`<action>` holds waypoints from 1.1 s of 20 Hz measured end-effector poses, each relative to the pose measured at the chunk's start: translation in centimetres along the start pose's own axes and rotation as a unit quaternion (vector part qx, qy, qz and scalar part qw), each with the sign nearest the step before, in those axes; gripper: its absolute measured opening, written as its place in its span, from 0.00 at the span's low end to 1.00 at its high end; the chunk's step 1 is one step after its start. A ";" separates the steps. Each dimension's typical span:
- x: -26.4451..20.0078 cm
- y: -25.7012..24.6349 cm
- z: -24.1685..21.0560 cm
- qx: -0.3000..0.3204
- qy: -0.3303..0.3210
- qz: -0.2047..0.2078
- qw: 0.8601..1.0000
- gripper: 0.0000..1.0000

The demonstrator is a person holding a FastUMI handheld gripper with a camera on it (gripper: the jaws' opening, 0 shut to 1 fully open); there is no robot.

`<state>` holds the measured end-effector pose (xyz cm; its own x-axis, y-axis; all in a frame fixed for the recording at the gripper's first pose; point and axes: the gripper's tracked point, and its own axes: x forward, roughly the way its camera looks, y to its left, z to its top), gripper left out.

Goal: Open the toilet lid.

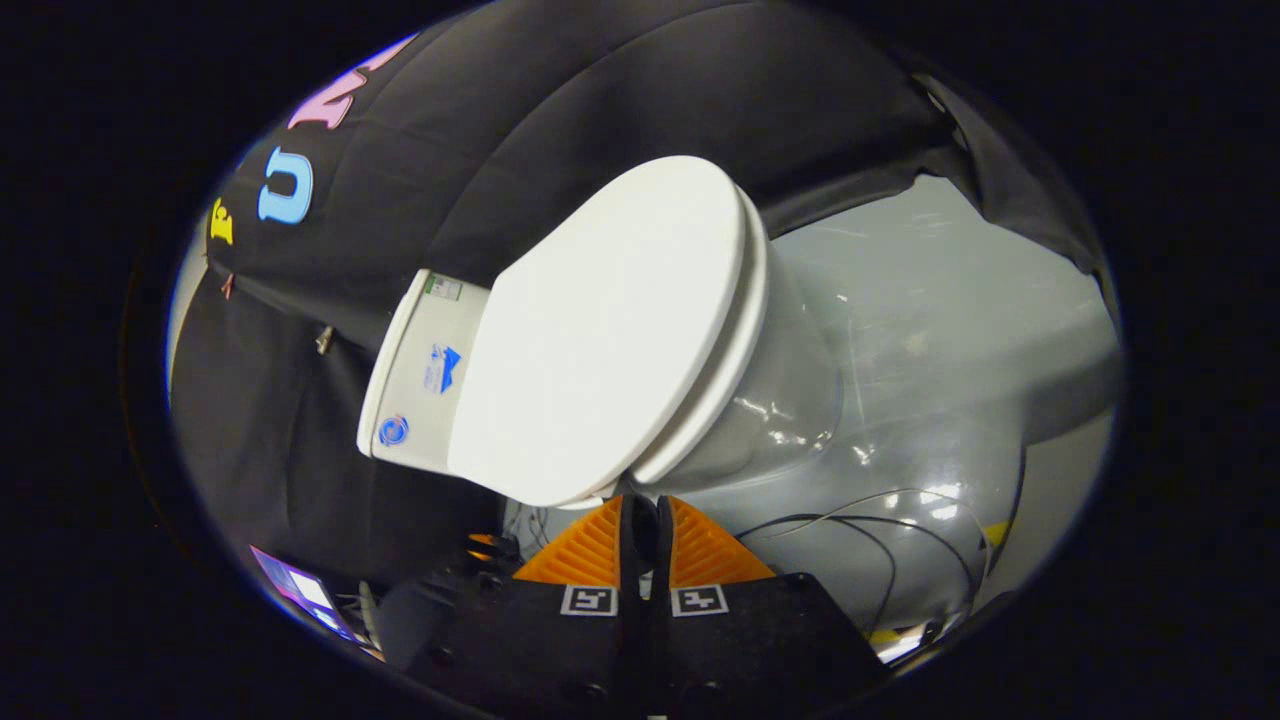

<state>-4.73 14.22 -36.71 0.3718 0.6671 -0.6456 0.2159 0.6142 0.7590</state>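
Lid (600, 330) down on toilet (770, 400); gripper (640, 512) fingers together, apparently just short of its edge. Risk: closed tips skid off the smooth rim, lid stays shut.

Black cloth (560, 110) hangs as a backdrop, creased and folded, with a metal clip (324, 340) pinned to it. A glossy grey floor (930, 300) spreads out below, catching bright reflections. Thin dark cables (880, 530) curl loosely across it. A lit screen (300, 590) (its contents too small to make out) sits low beside the cloth.
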 end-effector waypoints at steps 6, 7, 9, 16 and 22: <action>-0.7 0.6 0.1 -0.042 -0.002 -0.013 0.999 0.05; -0.9 0.8 0.2 -0.050 -0.002 -0.014 0.999 0.05; -1.4 1.2 0.6 -0.067 -0.005 -0.017 0.998 0.05; -3.7 4.6 1.6 -0.103 -0.024 -0.014 0.994 0.05; -6.1 9.1 2.7 -0.162 -0.045 -0.011 0.986 0.05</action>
<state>-2.62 14.56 -25.63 0.4521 0.6214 -0.6399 -0.0700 0.7399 0.6691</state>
